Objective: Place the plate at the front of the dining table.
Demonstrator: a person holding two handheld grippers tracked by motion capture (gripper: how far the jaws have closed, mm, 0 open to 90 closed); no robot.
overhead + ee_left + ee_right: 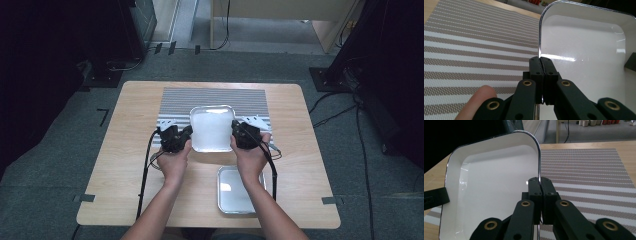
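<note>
A white enamel tray (212, 129) with a dark rim hangs over the striped placemat (175, 102), held from both sides. My left gripper (187, 132) is shut on the tray's left rim, and in the left gripper view the black jaws (540, 61) pinch the thin rim (540, 37) between them. At the opposite side my right gripper (235, 129) is shut on the right rim; the right gripper view has its jaws (539, 181) clamped on the rim (538, 157), with the tray's white inside (494, 185) to the left. A fingertip (477, 100) rests beside the left jaws.
A second, smaller white tray (235, 192) lies on the wooden table (130, 150) near the front edge, under my right forearm. Cables trail from both grippers across the table. Dark equipment and floor cables surround the table.
</note>
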